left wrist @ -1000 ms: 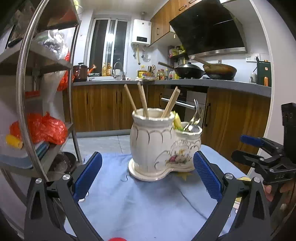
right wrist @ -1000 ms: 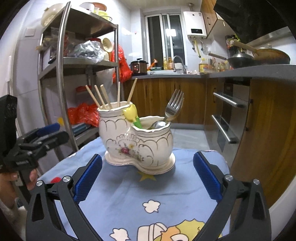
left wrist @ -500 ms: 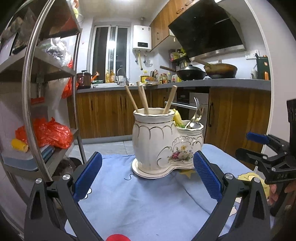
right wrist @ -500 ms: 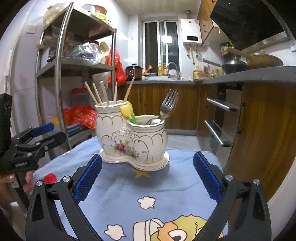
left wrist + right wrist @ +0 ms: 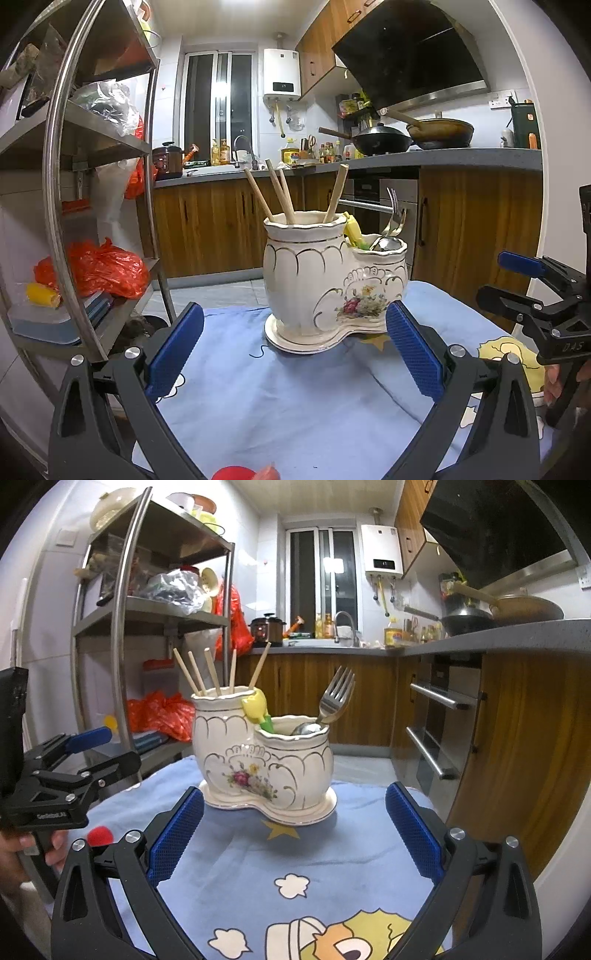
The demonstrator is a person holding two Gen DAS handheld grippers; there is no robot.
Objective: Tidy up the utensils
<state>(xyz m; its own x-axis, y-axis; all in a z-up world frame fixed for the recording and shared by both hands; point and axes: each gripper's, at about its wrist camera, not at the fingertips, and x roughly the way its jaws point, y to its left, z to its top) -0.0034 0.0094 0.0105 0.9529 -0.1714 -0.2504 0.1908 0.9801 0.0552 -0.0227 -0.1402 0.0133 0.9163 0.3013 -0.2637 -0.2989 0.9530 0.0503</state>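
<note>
Ceramic holder (image 5: 332, 280) lower in frame than before; both grippers' fingers (image 5: 173, 347) apart, empty

cloth (image 5: 332, 853) before holder (image 5: 266, 760): clear | left: rack (image 5: 122, 627) | right: cabinet (image 5: 517, 738)

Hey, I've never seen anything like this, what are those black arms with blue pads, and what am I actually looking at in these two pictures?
No robot here: a person holds a hand-held gripper in each hand, and each carries a fisheye camera looking forward along its two fingers. One picture is from the left hand-held gripper, the other from the right hand-held gripper. The blue pads are the finger tips; both pairs stand wide apart and hold nothing. Each view also catches the other tool at its edge. Ahead, on a blue cartoon tablecloth, stands a cream ceramic utensil holder with two compartments: wooden chopsticks in the taller one, a fork and a spoon in the lower one. A kitchen lies behind.
</note>
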